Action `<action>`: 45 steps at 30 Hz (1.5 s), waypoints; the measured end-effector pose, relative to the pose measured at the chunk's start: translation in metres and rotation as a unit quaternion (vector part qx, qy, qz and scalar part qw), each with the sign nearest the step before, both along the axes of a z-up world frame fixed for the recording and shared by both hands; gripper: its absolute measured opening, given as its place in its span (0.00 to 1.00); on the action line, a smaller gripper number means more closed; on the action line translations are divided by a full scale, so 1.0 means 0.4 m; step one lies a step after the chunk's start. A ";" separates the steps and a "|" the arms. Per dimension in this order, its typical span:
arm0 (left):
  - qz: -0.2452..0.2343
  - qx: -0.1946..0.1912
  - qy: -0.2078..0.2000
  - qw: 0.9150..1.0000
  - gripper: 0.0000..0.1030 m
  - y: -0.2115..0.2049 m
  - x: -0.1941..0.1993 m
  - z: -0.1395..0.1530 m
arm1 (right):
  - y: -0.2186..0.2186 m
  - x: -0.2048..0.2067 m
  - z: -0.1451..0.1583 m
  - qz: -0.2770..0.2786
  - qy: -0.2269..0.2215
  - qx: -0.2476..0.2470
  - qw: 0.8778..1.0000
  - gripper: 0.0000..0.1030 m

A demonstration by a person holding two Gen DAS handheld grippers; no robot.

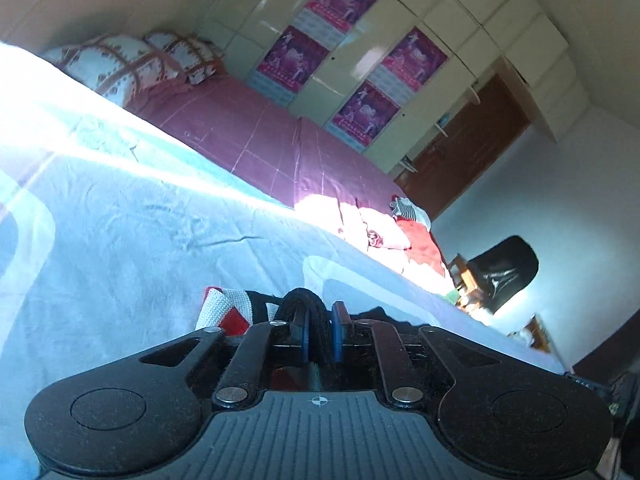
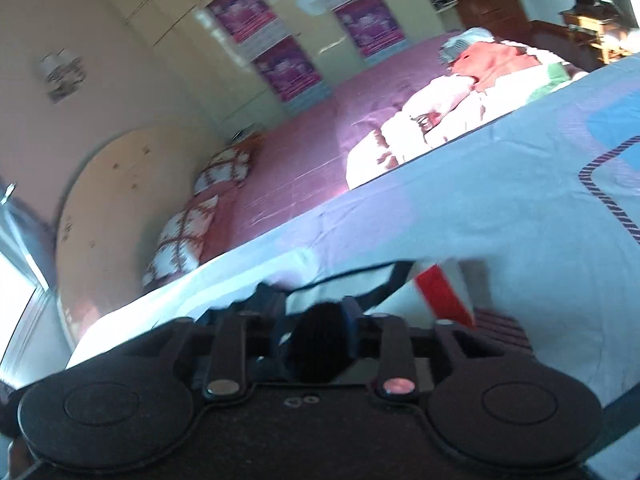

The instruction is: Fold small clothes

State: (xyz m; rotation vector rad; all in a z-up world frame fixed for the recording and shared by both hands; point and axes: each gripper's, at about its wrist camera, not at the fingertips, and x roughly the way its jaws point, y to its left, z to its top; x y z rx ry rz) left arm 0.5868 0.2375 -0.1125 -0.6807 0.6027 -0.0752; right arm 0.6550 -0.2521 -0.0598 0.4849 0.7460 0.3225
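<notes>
Two wrist views over a bed. A pale blue sheet (image 1: 132, 232) covers the near part; a maroon bedspread (image 1: 248, 128) lies beyond it, with patterned pillows (image 1: 120, 64) at the far left and a heap of clothes (image 1: 384, 232) at the far right. The small garment (image 1: 224, 312), black, white and red, lies on the sheet at the fingertips. The left gripper (image 1: 320, 332) stands narrow, pinching a black fold of it. The right gripper (image 2: 316, 336) stands wider, black fabric between its blurred fingers; contact cannot be told.
</notes>
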 end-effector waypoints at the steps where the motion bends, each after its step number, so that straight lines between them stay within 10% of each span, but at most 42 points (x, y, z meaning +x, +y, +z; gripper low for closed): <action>1: 0.001 0.004 -0.002 1.000 0.16 -0.001 0.010 -0.008 | -0.010 0.007 -0.006 -0.013 -0.010 0.007 1.000 0.44; 3: 0.003 0.047 -0.006 0.999 0.45 -0.012 0.010 -0.005 | -0.022 0.006 -0.005 -0.006 -0.028 0.012 1.000 0.43; 5: -0.009 0.072 -0.019 0.997 0.52 -0.010 -0.001 0.001 | -0.023 -0.006 0.000 0.013 -0.043 -0.010 0.999 0.43; 14: -0.133 0.212 0.034 0.968 0.47 -0.079 0.061 -0.001 | 0.094 0.050 -0.043 0.097 -0.003 -0.141 0.985 0.41; 17: -0.157 0.258 0.038 0.953 0.19 -0.115 0.071 -0.011 | 0.148 0.051 -0.052 0.113 -0.009 -0.221 0.969 0.06; 18: -0.157 0.263 0.027 0.951 0.04 -0.119 0.066 -0.004 | 0.157 0.048 -0.052 0.118 -0.011 -0.232 0.966 0.06; 26: -0.066 0.200 -0.081 0.974 0.04 -0.051 0.016 0.060 | 0.127 -0.004 0.029 0.074 -0.127 -0.246 0.958 0.05; 33: -0.066 0.215 0.020 0.974 0.05 -0.061 0.098 -0.057 | 0.126 0.072 -0.085 0.055 -0.039 -0.286 0.956 0.05; 36: -0.067 0.220 0.023 0.973 0.14 -0.062 0.097 -0.051 | 0.116 0.060 -0.083 0.031 -0.049 -0.272 0.961 0.22; 41: 0.007 0.252 -0.037 0.967 0.25 -0.083 0.020 0.046 | 0.145 -0.024 -0.016 0.052 -0.116 -0.261 0.957 0.22; 45: -0.116 0.259 -0.028 0.959 0.56 -0.270 0.080 0.053 | 0.333 -0.038 -0.041 0.161 -0.119 -0.260 0.945 0.23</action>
